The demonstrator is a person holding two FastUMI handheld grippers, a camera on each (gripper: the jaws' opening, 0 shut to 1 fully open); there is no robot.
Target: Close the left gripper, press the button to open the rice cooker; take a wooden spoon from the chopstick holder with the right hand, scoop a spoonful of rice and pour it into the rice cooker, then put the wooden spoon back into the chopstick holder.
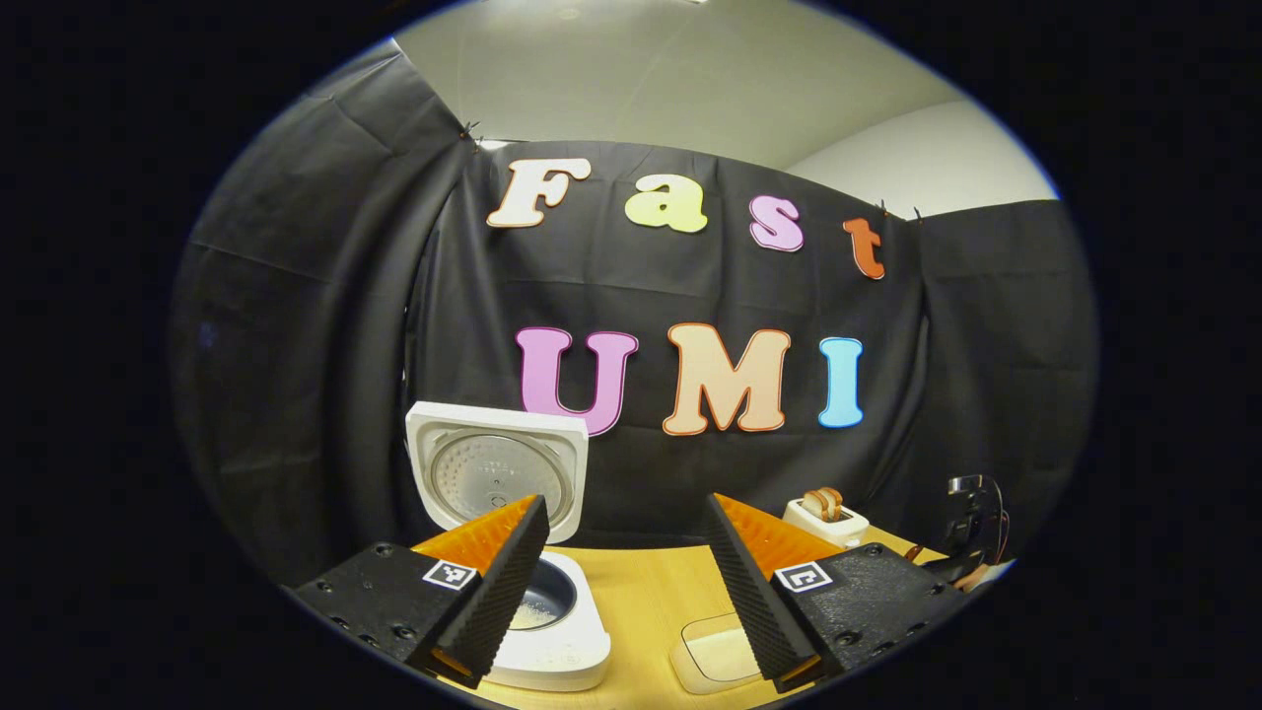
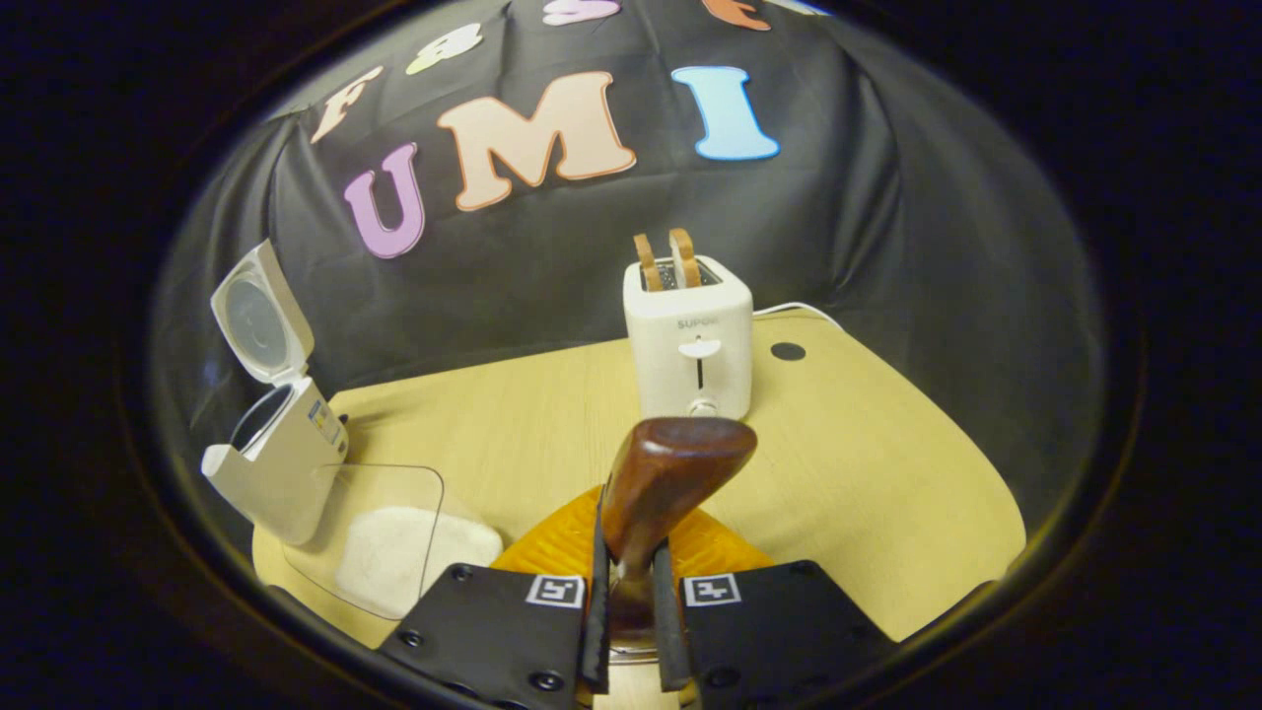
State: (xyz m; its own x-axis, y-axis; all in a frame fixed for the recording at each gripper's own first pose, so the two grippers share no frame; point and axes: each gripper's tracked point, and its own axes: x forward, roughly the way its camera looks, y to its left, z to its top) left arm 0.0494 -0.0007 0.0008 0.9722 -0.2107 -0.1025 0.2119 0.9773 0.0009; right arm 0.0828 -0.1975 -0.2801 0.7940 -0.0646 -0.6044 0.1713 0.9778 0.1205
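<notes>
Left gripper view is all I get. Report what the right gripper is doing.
Observer: The right gripper is shut on the spoon, bowl end pointing toward the toaster.
Operator: Tell me where the rice is.
Observer: The rice is a white heap in the clear tray, just beside the open cooker.

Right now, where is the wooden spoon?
In the right gripper view, the wooden spoon is pinched in the right gripper, bowl end sticking up. It sits in front of the toaster, with the rice container to its left.
</notes>
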